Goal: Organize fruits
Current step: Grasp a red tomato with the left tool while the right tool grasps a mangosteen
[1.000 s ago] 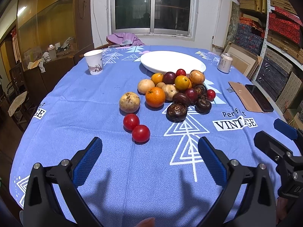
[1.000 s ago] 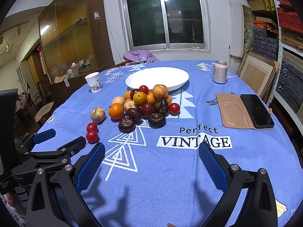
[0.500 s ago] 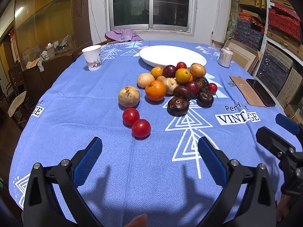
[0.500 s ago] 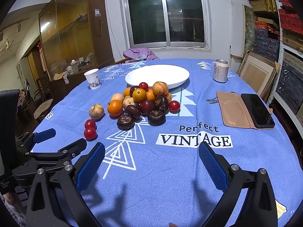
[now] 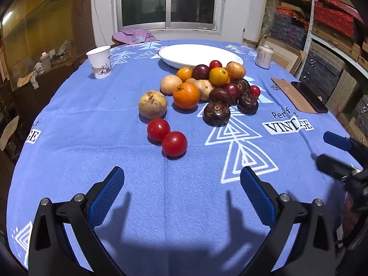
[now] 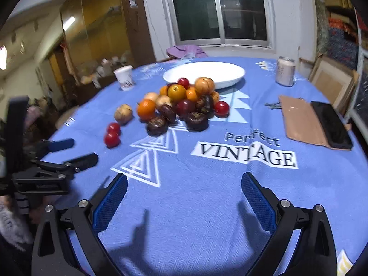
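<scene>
Right wrist view blurred; fruit pile (image 6: 184,105) overlaps, hiding lower fruits.

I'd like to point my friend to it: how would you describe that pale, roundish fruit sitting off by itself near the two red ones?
Start at the big white plate on the blue tablecloth, then come forward past the fruit heap to its left edge. There the pale beige fruit sits alone, just behind the two red tomatoes. Its dull, speckled tan skin sets it apart from the glossy orange beside it.

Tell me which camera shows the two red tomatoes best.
The left wrist view: the two red tomatoes sit near, sharp and central, touching each other on the tablecloth. In the right wrist view they are smaller, motion-blurred and far to the left.
</scene>
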### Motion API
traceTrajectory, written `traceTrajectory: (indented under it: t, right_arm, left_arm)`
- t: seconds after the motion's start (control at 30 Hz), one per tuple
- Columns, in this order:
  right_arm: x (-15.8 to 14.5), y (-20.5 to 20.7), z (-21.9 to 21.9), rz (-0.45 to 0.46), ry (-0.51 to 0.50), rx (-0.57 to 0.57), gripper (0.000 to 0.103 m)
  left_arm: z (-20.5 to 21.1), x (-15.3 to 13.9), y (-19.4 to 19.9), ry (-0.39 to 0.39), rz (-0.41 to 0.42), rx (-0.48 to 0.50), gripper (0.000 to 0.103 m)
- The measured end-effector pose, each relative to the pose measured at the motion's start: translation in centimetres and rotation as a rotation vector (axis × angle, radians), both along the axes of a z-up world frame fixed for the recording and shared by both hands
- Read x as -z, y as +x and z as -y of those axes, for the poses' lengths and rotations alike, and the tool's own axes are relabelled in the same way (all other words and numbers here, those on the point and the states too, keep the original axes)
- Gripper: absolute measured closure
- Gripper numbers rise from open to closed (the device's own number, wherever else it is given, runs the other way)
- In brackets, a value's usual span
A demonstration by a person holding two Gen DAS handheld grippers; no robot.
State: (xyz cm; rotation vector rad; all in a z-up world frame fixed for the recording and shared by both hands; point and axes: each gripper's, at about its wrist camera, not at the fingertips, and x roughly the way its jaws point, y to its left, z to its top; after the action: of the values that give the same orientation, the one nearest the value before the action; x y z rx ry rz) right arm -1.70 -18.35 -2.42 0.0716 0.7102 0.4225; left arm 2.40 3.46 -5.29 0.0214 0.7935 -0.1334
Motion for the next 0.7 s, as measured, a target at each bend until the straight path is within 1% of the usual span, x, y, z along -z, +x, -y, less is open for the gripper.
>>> traceTrajectory:
  t: [0.03,0.07,0.1,0.13,0.2,0.23,0.3,0.37,0.47,0.57,0.6,0.63,0.67,0.7]
  right_arm:
    - [-0.2,0.3,0.0,-0.001,0.009,-0.013,0.003]
    - [-0.5,0.7,-0.1,-0.005,0.002,-0.023,0.003]
    - [-0.8,1.3,-0.3,0.001,-0.031,-0.025,0.003]
    - [-1.2,1.8,-0.5,0.013,-0.079,-0.015,0.003]
    - [-1.5,3.1,-0.9,0.012,-0.127,-0.028,0.003]
    - [-1.5,3.8,-0.9,-0.008,-0.126,-0.048,0.003]
    - [-1.1,5.6,-0.8,-0.069,-0.117,-0.073,0.003]
    - [-0.7,7.0,-0.7,-0.086,-0.123,-0.071,0.003]
    - [-0.3,8.7,-0.3,-0.077,-0.156,-0.043,0.003]
    - [0.2,10.9,-0.1,-0.094,-0.19,-0.055,0.003]
    - [0.2,11.7,-0.1,-0.081,-0.197,-0.073,0.003]
    - [0.2,12.1,-0.2,-0.075,-0.205,-0.078,0.003]
    - [0.1,12.7,-0.2,-0.07,-0.21,-0.087,0.004]
    - [0.0,13.4,-0.2,-0.063,-0.204,-0.093,0.006]
  left_arm:
    - [-0.3,0.1,0.3,-0.022,-0.007,0.013,0.004]
    - [-0.7,0.2,0.8,-0.08,-0.036,0.053,0.004]
    - [-0.9,0.5,1.5,-0.125,-0.087,0.084,0.004]
    - [-1.0,0.7,2.2,-0.124,-0.115,0.08,0.004]
    - [-0.9,0.6,3.0,-0.073,-0.089,0.053,0.004]
    - [-0.8,0.5,3.5,-0.032,-0.072,0.044,0.004]
    - [-0.6,0.5,4.5,-0.014,-0.076,0.057,0.004]
    - [-0.4,0.8,5.4,-0.024,-0.11,0.08,0.004]
    - [0.1,1.4,6.1,-0.02,-0.132,0.101,0.004]
    - [0.1,1.7,6.5,-0.072,-0.152,0.107,0.004]
    - [0.2,1.8,6.7,-0.087,-0.154,0.115,0.008]
    - [0.5,1.8,6.9,-0.097,-0.156,0.126,0.022]
    - [0.8,2.0,7.1,-0.101,-0.167,0.137,0.028]
    - [0.9,2.1,7.3,-0.105,-0.173,0.142,0.031]
